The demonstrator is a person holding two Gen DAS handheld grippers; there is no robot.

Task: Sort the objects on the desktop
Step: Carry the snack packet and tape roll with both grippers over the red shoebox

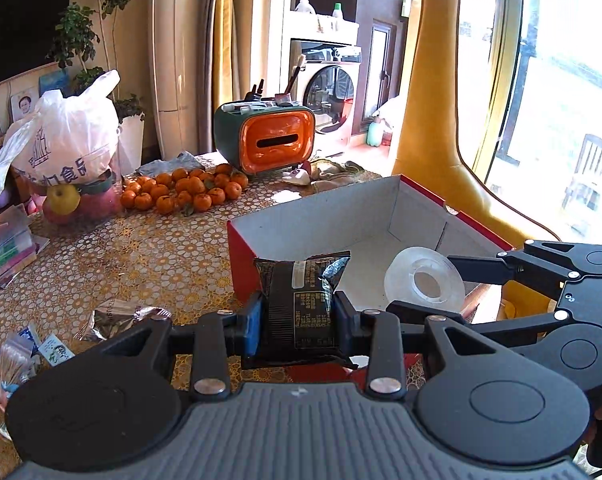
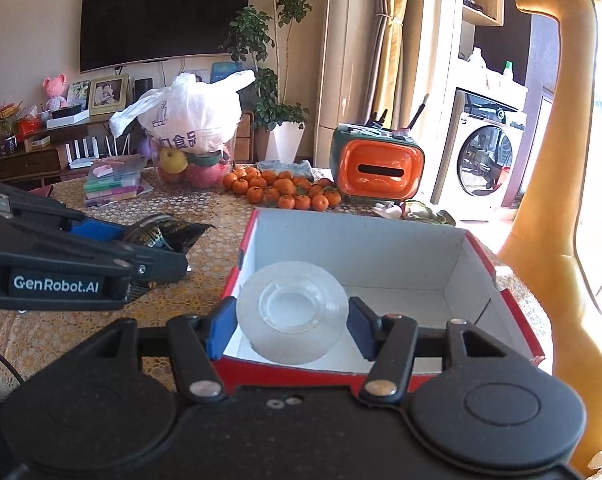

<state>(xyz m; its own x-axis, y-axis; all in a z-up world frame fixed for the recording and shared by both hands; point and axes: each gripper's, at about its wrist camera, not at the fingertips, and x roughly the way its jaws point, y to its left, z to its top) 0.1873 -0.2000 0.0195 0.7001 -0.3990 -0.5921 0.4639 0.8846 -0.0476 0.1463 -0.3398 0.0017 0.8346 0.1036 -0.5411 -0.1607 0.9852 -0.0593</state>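
Am holding dark snack packet (image 1: pixel 301 312) in left gripper (image 1: pixel 297 316), pads squeezing its middle, hanging at near-left wall of red box (image 1: pixel 241 256). Packet judging light, soft, crinkly; foil likely slippery, so am gripping across bulk, not sealed edge. Right gripper (image 2: pixel 293 320) clamping clear tape roll (image 2: pixel 292 312) by outer rim, over box's white floor. Roll judging stiff, light, smooth; rim grip feeling adequate. Loose wrappers (image 1: pixel 117 318) waiting on tabletop (image 1: pixel 141 256).

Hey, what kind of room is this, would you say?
Probably a home living or dining room: a wall-mounted TV, a table piled with tangerines, and a washing machine in the alcove behind.
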